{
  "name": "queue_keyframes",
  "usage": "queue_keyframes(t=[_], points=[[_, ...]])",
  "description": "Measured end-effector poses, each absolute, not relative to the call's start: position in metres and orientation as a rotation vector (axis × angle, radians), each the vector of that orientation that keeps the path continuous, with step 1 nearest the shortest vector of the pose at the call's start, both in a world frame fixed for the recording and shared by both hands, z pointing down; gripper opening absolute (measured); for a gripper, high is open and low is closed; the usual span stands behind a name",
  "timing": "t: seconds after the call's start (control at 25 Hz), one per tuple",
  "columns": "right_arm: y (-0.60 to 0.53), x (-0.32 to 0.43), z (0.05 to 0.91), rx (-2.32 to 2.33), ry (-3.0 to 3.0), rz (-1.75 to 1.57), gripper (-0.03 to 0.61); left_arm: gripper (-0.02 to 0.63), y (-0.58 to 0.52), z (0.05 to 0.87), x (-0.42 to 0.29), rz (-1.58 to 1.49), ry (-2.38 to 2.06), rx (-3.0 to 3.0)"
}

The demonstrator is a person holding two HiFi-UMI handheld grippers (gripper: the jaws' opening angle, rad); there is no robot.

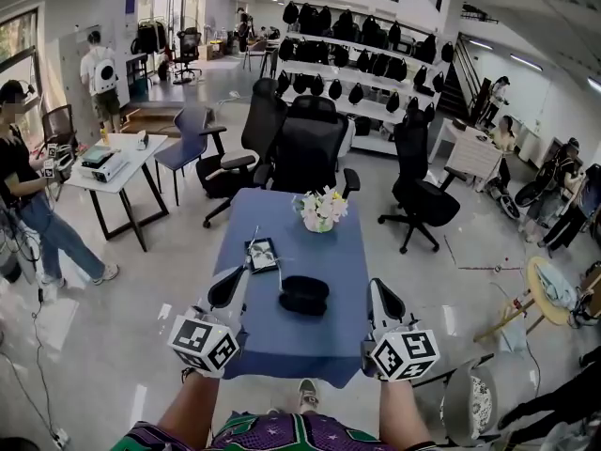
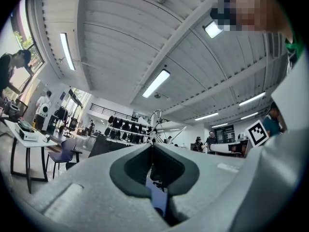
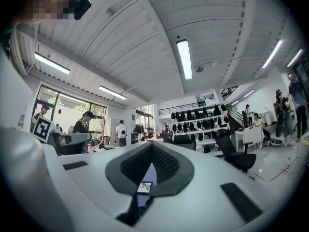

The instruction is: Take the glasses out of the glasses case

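Observation:
A black glasses case [image 1: 303, 294] lies closed on the blue table [image 1: 310, 346], near its middle; the glasses are hidden. My left gripper [image 1: 228, 287] hangs over the table's left edge, a short way left of the case. My right gripper [image 1: 383, 299] is held at the table's right edge, to the right of the case. Neither touches it. In the left gripper view the left gripper [image 2: 152, 146] has its jaws met at the tips with nothing between them. The right gripper [image 3: 152, 146] looks the same in the right gripper view.
A small framed picture [image 1: 262, 254] lies left of and beyond the case, and shows through the right jaws as the framed picture [image 3: 144, 187]. A pot of flowers [image 1: 320, 209] stands at the far end. Office chairs [image 1: 310, 144] crowd behind the table. People stand around the room.

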State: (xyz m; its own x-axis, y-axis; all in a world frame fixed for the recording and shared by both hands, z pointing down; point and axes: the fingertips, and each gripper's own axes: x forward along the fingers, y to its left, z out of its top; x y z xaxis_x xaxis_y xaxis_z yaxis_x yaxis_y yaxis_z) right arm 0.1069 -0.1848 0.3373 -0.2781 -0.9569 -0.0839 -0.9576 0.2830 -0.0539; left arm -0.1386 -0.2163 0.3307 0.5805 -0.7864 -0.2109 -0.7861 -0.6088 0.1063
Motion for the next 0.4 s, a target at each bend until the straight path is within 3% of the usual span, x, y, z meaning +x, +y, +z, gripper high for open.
queue_keyframes(t=[0.4], points=[[-0.1866,0.1013,0.3373,-1.802,2.466,0.021,0.002,0.021,-0.2169,0.3316,-0.1389,-0.376,-1.398,2.793]])
